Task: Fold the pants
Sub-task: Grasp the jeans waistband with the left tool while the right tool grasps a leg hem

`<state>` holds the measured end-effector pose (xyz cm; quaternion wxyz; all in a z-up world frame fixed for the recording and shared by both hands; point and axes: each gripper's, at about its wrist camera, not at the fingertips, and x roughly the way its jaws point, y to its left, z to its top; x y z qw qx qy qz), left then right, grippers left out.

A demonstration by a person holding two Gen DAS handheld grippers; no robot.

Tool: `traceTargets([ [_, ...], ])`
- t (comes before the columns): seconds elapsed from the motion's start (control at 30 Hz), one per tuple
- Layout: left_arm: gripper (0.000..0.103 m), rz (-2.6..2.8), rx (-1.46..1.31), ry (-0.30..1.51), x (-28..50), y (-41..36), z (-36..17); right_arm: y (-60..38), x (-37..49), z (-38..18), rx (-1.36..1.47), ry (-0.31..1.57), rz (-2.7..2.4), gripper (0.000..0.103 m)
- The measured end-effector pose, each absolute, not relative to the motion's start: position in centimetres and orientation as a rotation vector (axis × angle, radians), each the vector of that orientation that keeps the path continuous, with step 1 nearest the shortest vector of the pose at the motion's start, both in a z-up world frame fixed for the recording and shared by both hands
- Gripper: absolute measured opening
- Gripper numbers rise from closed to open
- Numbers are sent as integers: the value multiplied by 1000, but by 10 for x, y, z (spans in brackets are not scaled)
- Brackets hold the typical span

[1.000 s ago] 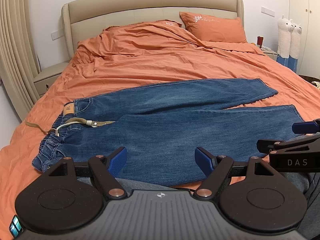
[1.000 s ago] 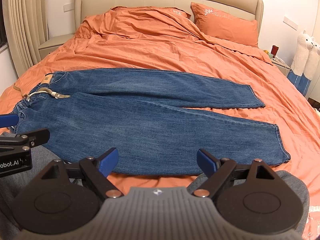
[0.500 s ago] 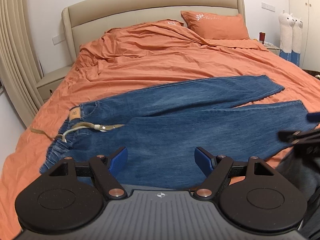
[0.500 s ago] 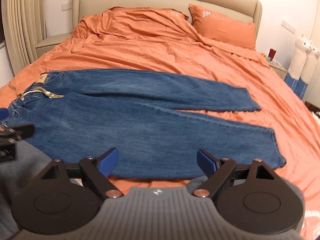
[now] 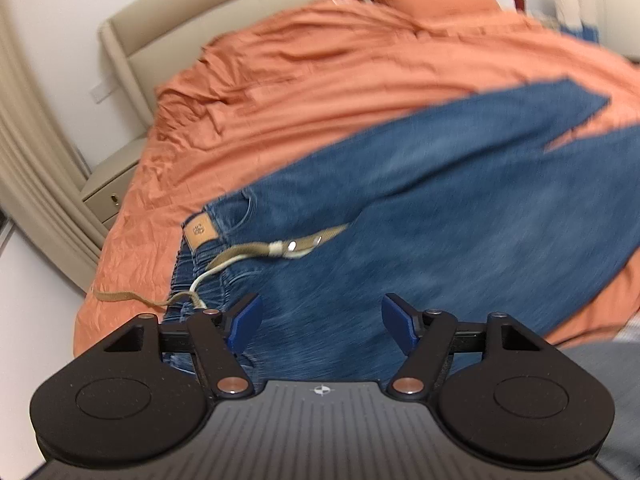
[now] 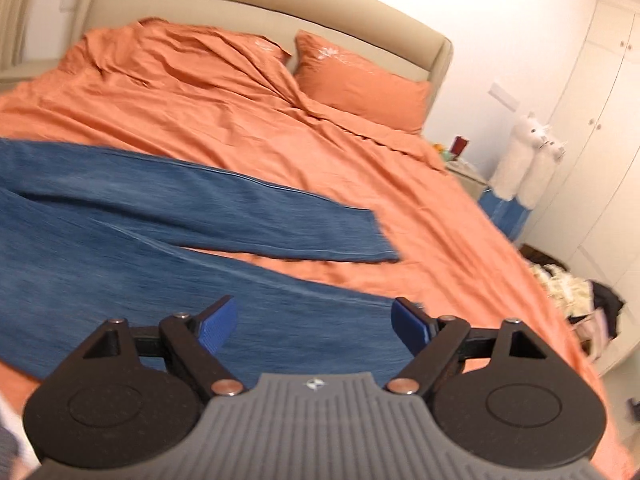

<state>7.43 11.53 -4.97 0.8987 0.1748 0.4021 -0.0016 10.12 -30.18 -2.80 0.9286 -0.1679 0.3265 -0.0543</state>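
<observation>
Blue jeans [image 5: 440, 208] lie flat across the orange bed, waistband to the left, legs to the right. The waistband has a tan leather patch [image 5: 199, 232] and a tan drawstring [image 5: 256, 250]. My left gripper [image 5: 322, 322] is open and empty, just above the near waist area. In the right wrist view the two legs [image 6: 168, 216] run apart toward their hems. My right gripper [image 6: 316, 322] is open and empty, over the near leg close to its hem.
The orange bedsheet [image 6: 280, 128] is rumpled toward the beige headboard [image 6: 248, 12], with an orange pillow [image 6: 360, 84]. A bedside drawer unit [image 5: 108, 192] stands left of the bed. White plush toys [image 6: 524, 160], cupboard doors and a clothes pile [image 6: 576, 292] are on the right.
Both grippers moved apart and forward toward the bed: the left swung toward the waistband, the right toward the leg hems. Both stayed open. The jeans have not moved.
</observation>
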Motion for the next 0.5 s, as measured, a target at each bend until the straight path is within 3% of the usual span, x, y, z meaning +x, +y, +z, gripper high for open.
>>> traceTargets([
  [0.13, 80, -38, 399, 925, 90, 138, -67, -327, 126, -37, -358, 718, -136, 53],
  [0.2, 80, -70, 437, 965, 94, 145, -74, -339, 138, -44, -356, 752, -156, 36],
  [0.3, 80, -128, 496, 1015, 98, 152, -85, -353, 154, -53, -364, 780, -178, 22],
  [0.4, 80, -195, 546, 1067, 102, 159, -94, -362, 167, -63, -377, 809, -203, 11],
  [0.5, 80, -271, 562, 1152, 109, 166, -102, -369, 176, -75, -365, 843, -212, 9],
])
